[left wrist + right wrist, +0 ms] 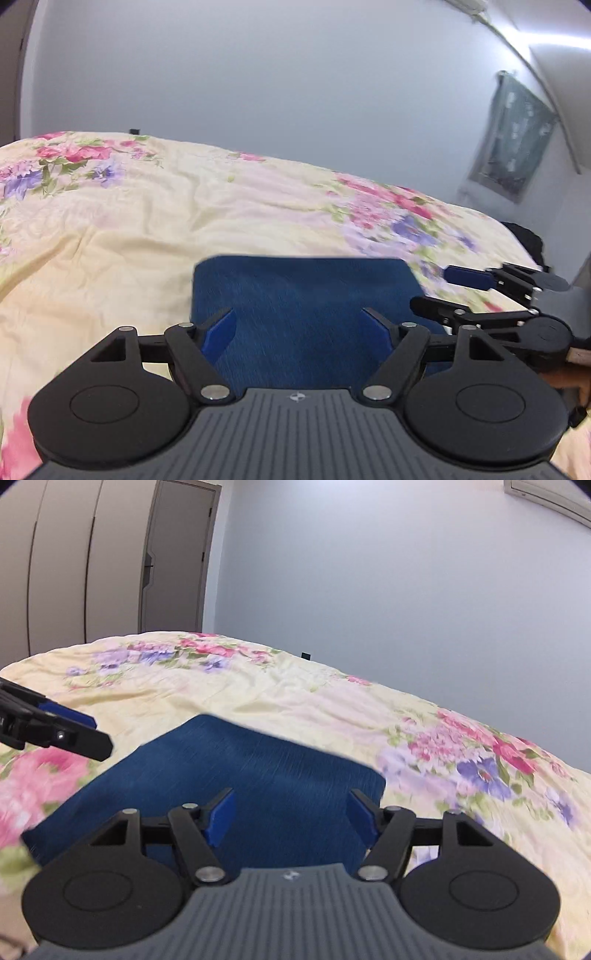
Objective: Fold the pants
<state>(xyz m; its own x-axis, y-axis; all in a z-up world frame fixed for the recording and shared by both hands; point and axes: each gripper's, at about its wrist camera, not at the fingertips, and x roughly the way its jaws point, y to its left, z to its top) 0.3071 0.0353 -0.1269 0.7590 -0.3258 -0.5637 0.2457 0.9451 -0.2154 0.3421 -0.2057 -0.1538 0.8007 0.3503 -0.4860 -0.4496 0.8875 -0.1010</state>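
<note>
The blue pants [303, 295] lie folded into a compact rectangle on the floral bedspread [147, 221]. My left gripper [301, 325] is open and empty, held just above the near part of the pants. The right gripper [443, 291] shows at the right of the left wrist view, open, beside the pants' right edge. In the right wrist view the pants [258, 775] lie in front of my right gripper [291, 812], which is open and empty above them. The left gripper's fingers [74, 723] enter at the left edge there.
The cream bedspread with pink and purple flowers [480, 760] covers the whole bed. A pale blue wall [406, 590] stands behind it. Wardrobe doors [74, 565] are at far left. A dark hanging cloth [513, 140] and a dark object [528, 240] are at right.
</note>
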